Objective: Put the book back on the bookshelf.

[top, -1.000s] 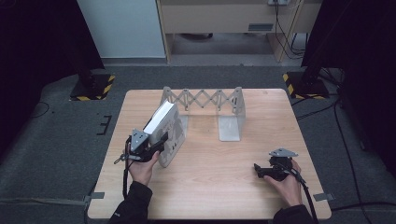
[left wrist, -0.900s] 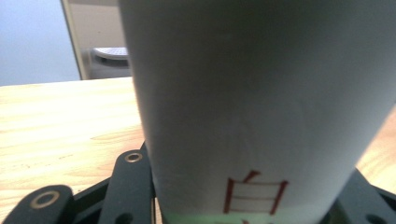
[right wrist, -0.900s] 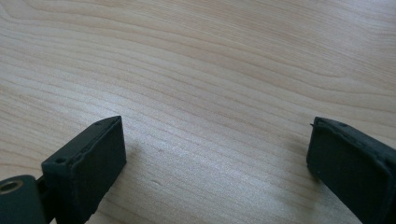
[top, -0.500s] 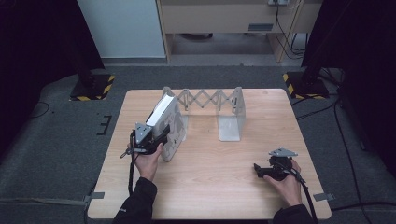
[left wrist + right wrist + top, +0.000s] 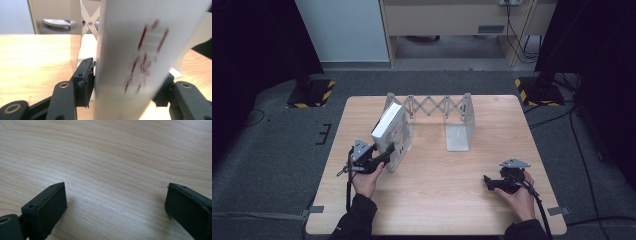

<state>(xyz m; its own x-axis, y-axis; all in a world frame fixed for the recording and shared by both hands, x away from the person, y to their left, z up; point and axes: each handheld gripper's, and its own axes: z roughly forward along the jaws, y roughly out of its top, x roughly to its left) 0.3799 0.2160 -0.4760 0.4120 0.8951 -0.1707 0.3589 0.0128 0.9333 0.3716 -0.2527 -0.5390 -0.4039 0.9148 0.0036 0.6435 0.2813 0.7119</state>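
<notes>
A white book [image 5: 391, 135] stands tilted against the left plate of an expandable metal bookend rack [image 5: 437, 107] at the back of the table. My left gripper [image 5: 384, 155] is shut on the book's near lower edge. Through the left gripper view the book [image 5: 140, 55] is a white face with blurred red marks, clamped between both jaws, and my left gripper [image 5: 125, 87] grips it low down. My right gripper [image 5: 489, 182] rests open near the front right of the table, jaws pointing left. Looking along my right gripper [image 5: 115, 205], bare wood lies between the jaws.
The rack's right plate [image 5: 460, 127] stands upright with its flat foot on the wooden table [image 5: 437, 200]. The scissor lattice [image 5: 90, 20] rises behind the book. Dark floor, a cabinet [image 5: 452, 20] and black stands surround the table.
My left gripper has carried the book a little to the right and back, bringing it closer against the rack's left plate. The right gripper has stayed in place.
</notes>
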